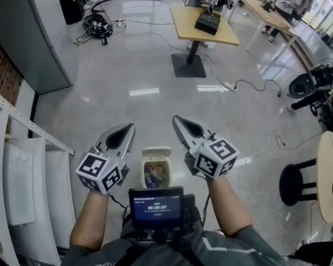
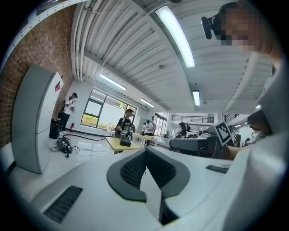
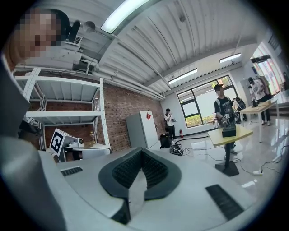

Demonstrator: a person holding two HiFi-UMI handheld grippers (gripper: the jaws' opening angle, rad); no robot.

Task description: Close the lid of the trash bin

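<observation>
Pale glossy floor [image 1: 145,71] fills most of the head view, bare and open ahead of the person as far as a wooden surface [image 1: 191,24] on a black pedestal foot. A white shelving rack [image 1: 13,181] lines the left edge, with a grey cabinet [image 1: 24,38] beyond it against the brick wall. To the right, well apart from the person, stand a round table [image 1: 332,173] and a black stool [image 1: 296,183], and loose cables [image 1: 252,83] trail across the floor on that side.

Only the head view shows the trash bin [image 1: 155,172] — small and white, standing on the floor between the two forearms, just beyond the screen [image 1: 157,205] worn at the chest. Its lid [image 1: 157,152] is tipped up at the far rim, so the bin is open and coloured rubbish shows inside. Floor lies free on every side of it.

Both gripper views look out level across the room at ceiling light strips, windows and people standing by the wooden surface; neither shows the bin. The left claw [image 1: 130,127] is clenched, its ribbed black pads meeting at the tips with nothing between them. The right claw [image 1: 176,119] is clenched and empty too. Both are held above the bin, one on each side and apart from it, pointing forward. In the left gripper view the other claw's marker cube [image 2: 224,132] shows at the right.
</observation>
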